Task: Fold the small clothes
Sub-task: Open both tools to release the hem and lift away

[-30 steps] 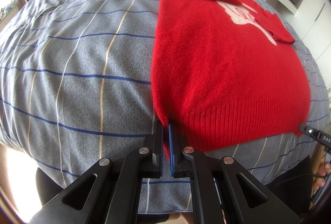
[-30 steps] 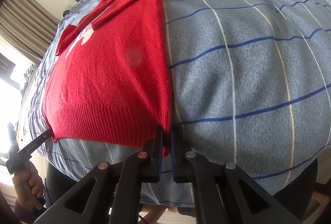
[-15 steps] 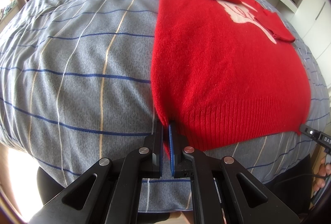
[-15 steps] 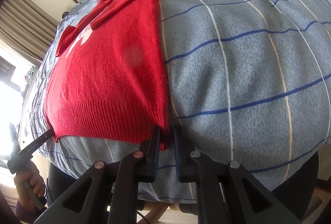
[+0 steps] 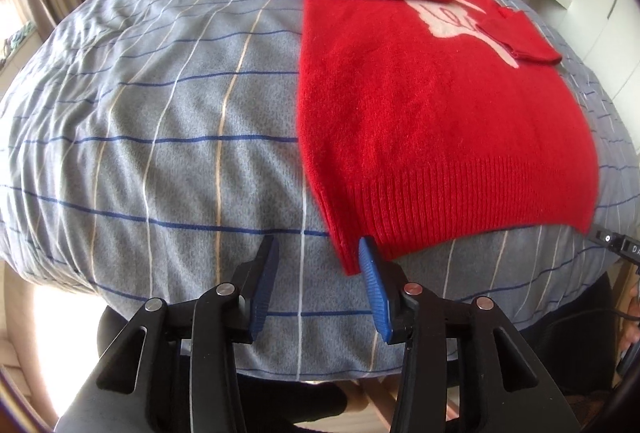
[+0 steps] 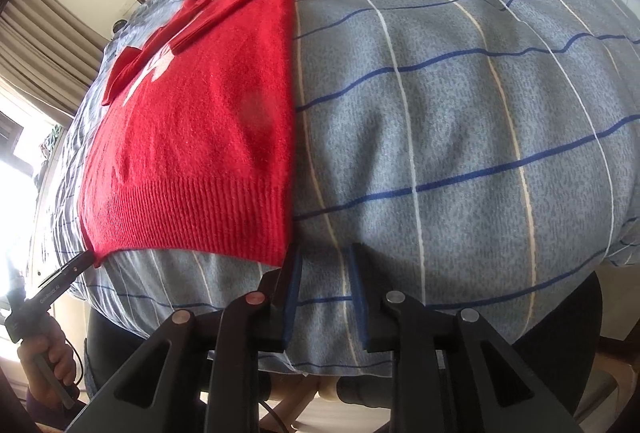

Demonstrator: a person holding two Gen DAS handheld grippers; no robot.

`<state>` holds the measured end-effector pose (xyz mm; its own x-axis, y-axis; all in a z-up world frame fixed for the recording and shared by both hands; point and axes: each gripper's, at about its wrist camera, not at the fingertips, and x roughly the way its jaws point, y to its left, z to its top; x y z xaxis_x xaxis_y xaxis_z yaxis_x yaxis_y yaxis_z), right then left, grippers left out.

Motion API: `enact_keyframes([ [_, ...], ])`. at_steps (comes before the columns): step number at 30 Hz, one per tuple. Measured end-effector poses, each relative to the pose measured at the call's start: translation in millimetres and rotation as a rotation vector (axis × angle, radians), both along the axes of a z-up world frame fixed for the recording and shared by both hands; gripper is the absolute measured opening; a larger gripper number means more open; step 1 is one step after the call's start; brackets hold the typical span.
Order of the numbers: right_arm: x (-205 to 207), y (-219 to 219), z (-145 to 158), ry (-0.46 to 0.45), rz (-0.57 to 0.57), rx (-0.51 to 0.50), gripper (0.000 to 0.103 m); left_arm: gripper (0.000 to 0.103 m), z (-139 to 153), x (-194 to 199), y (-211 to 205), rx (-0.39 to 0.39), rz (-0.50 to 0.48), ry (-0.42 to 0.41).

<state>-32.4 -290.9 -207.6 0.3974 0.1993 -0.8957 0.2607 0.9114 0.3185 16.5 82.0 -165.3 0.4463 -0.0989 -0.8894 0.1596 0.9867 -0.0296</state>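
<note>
Your left gripper [image 5: 318,253] wide open, empty, at red sweater [image 5: 432,121] hem corner. Your right gripper [image 6: 324,261] parted, empty, beside opposite corner. Sweater flat on striped bedspread [image 5: 160,137].

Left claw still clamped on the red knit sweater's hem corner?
No. In the left wrist view the left claw is open; the red knit sweater hem corner lies against its right pad, unclamped.

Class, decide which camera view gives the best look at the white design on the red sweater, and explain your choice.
The left wrist view: the white design faces the camera on the red sweater, though the folded-in sleeves cover part of it. In the right wrist view the design sits far off, foreshortened and mostly hidden under the sleeves.
</note>
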Motion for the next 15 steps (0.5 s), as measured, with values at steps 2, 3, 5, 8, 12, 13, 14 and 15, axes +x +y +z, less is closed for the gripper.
enact_keyframes([
  [2,-7,-2,1,0.012,0.004,-0.01,0.024,0.044,10,-7,4,0.019,-0.006,-0.023],
  [3,-10,-4,3,0.016,0.012,-0.018,0.024,0.045,16,-10,6,0.031,-0.006,-0.039],
  [5,-18,-10,15,0.007,0.029,-0.067,0.024,0.05,30,-15,13,0.054,0.005,-0.075],
  [8,-22,-30,50,-0.035,0.036,-0.24,0.024,0.057,54,-19,26,0.062,0.041,-0.143],
  [12,6,-35,115,-0.119,0.113,-0.488,0.048,0.063,75,-14,43,0.021,0.108,-0.207],
  [13,17,-28,129,-0.152,0.148,-0.506,0.06,0.063,78,-11,44,0.006,0.121,-0.21],
  [14,29,-17,142,-0.19,0.192,-0.509,0.065,0.063,79,-10,46,-0.007,0.132,-0.21],
  [15,43,-4,151,-0.222,0.245,-0.502,0.075,0.063,80,-8,48,-0.019,0.143,-0.209],
])
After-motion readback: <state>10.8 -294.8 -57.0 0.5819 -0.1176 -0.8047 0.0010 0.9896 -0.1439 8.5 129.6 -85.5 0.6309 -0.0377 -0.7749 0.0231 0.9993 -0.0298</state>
